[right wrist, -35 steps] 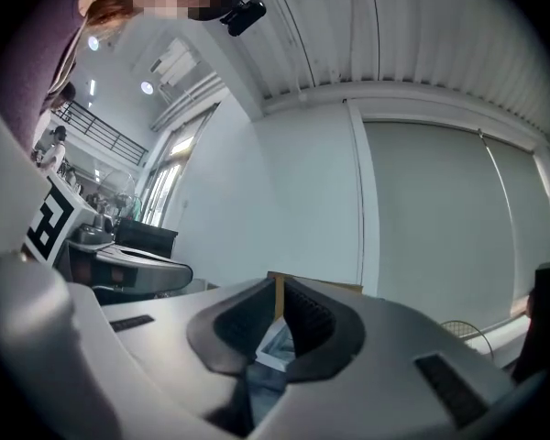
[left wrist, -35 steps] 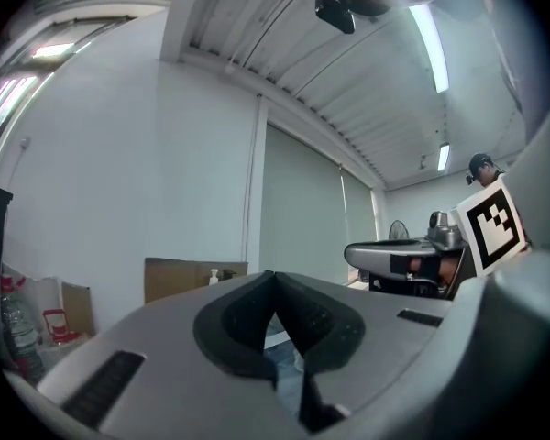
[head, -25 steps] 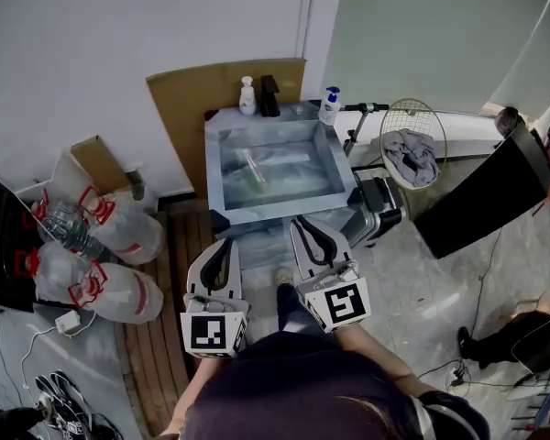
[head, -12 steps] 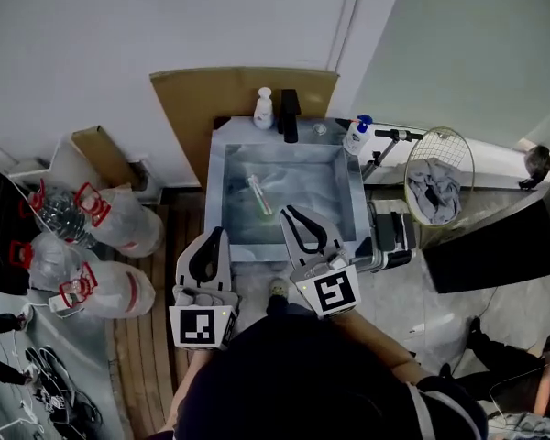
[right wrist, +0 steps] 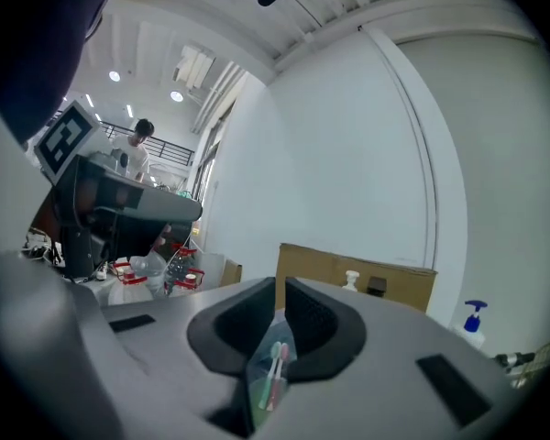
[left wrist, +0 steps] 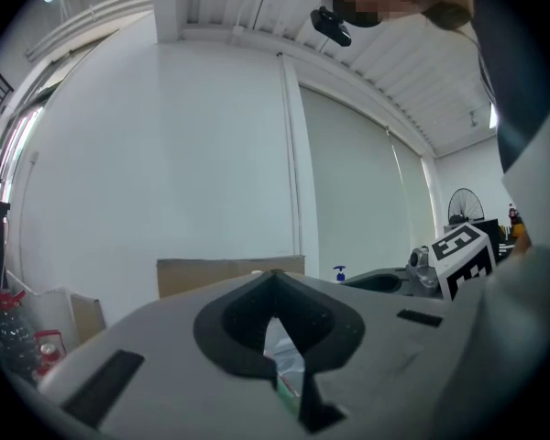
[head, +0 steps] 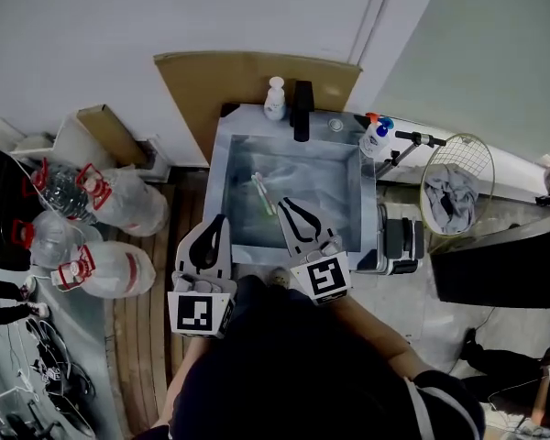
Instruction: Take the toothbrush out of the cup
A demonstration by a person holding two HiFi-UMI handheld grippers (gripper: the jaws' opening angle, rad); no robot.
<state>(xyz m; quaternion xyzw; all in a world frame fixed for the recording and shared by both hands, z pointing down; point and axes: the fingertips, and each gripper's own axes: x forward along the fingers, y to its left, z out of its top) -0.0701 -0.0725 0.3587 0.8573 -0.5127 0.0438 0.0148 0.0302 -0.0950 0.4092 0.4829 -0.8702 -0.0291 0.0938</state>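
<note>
L gripper (head: pixel 223 217) jaws pressed together, empty. R gripper (head: pixel 281 203) jaws barely parted; toothbrush (head: pixel 259 189) in cup (head: pixel 268 207) lies just ahead, in sink (head: pixel 350 168)

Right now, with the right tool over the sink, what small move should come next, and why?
Probably open the right tool wider, then ease it toward the toothbrushes. Its jaws stand only a narrow gap apart, and the toothbrushes in the clear cup in the sink show beyond that gap, not yet between the jaws.
</note>
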